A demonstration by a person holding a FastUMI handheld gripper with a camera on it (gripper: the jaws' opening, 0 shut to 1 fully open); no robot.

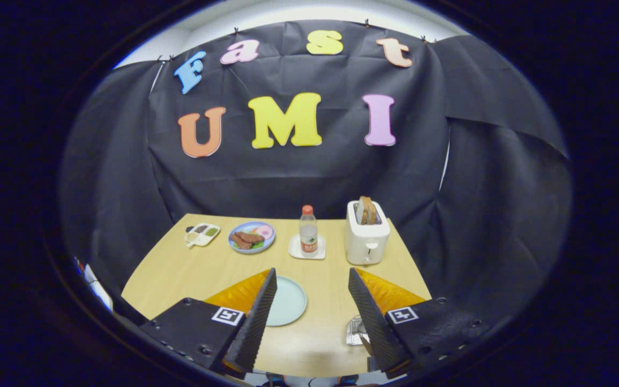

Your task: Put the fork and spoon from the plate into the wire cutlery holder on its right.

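Observation:
My gripper [312, 271] is open above the near part of the wooden table [320, 333], with nothing between its black fingers. A pale round plate [290, 301] lies just ahead of the left finger [258, 314], which covers its left side. The part of the plate that shows is bare. A wire cutlery holder [354, 329] stands to the plate's right, mostly hidden behind the right finger [368, 312]. I cannot tell what it holds.
Farther back stand a white toaster [366, 236] with bread in it, a bottle [308, 230] on a white coaster, a blue plate of food [251, 237] and a small divided sauce dish [202, 234]. Black cloth walls close off the table's far side.

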